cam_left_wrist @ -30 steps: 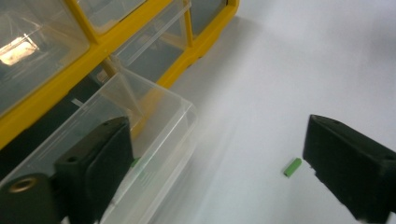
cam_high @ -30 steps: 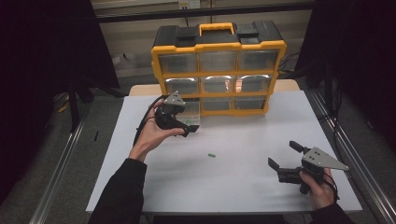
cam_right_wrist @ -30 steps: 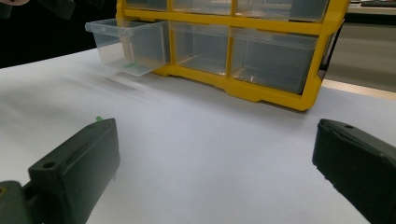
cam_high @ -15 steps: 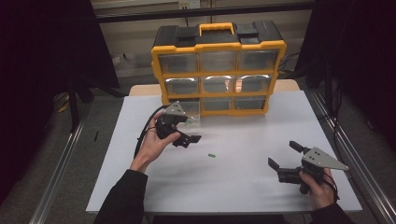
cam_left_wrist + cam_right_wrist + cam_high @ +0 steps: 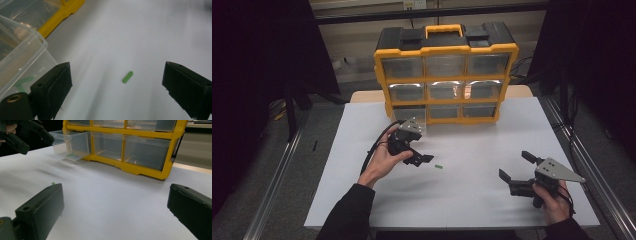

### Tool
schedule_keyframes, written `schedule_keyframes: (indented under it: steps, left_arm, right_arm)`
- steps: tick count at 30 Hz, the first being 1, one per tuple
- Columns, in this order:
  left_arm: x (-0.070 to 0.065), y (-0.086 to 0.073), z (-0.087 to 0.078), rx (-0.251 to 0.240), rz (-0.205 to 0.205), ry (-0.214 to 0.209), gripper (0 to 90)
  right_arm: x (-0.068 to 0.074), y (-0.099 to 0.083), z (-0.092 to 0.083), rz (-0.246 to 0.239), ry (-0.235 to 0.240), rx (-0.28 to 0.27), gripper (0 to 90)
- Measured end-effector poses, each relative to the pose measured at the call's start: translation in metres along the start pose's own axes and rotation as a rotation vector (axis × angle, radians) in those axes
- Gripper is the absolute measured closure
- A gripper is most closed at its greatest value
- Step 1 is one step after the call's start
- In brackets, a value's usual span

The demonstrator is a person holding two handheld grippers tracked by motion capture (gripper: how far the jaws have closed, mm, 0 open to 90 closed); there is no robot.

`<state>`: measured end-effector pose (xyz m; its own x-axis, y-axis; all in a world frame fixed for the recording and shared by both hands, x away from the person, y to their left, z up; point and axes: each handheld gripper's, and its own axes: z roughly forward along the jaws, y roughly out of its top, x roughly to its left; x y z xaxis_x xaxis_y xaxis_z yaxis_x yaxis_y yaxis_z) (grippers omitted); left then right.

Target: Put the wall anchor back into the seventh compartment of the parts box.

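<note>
Hovering above the white table (image 5: 362, 200), the left tongs (image 5: 117, 87) are spread wide and hold nothing, with the small green plastic peg (image 5: 127, 77) lying flat on the surface between their jaws and a little ahead of them. In the high view the same peg (image 5: 438, 167) lies just beside the tip of the left tongs (image 5: 422, 159), well apart from the right tongs (image 5: 517, 170), which are also released and empty near the table's right edge.

The peg is tiny and lies low and at a slant to the jaw line, so a closing pinch could likely clip one end and flick it away, or close above it and miss altogether. Coming down too steeply might press the black pads into the table before they meet the peg.

The clear plastic drawer (image 5: 71, 145), pulled out of the yellow and black drawer cabinet (image 5: 447, 75), stands close at the left jaw's side; I would guess a careless swing toward it could knock its rim. Another green piece seems to rest inside it.
</note>
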<state>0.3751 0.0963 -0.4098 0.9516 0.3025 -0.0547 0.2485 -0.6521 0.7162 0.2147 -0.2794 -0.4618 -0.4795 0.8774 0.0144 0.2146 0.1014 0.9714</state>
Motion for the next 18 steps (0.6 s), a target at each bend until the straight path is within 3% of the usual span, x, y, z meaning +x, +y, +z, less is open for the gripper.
schedule_keyframes:
  steps: [6,7,11,14,15,17,18]
  left_arm:
    - [-0.003,-0.002,0.009,0.04,0.026,-0.026,6.8]
    - [-0.004,-0.002,0.011,0.062,0.041,-0.032,6.9]
    - [-0.004,-0.003,0.019,0.074,0.072,-0.05,6.3]
    - [-0.003,-0.003,0.025,0.111,0.071,-0.072,5.0]
    - [-0.004,-0.005,0.029,0.102,0.063,-0.055,5.1]
    - [-0.003,-0.004,0.03,0.142,0.08,-0.084,5.6]
    - [-0.006,-0.005,0.033,0.127,0.076,-0.064,6.1]
  right_arm:
    - [0.0,0.0,0.0,-0.001,0.0,0.0,0.6]
    - [0.0,0.0,0.0,0.0,0.0,-0.001,0.6]
    - [0.0,0.0,0.0,0.0,-0.001,0.0,0.6]
    - [0.0,0.0,0.0,0.002,0.0,0.001,0.6]
    - [0.0,0.0,0.0,0.002,0.001,0.001,0.6]
    - [0.0,0.0,0.0,0.002,0.0,0.002,0.6]
    - [0.0,0.0,0.0,0.003,0.0,0.003,0.6]
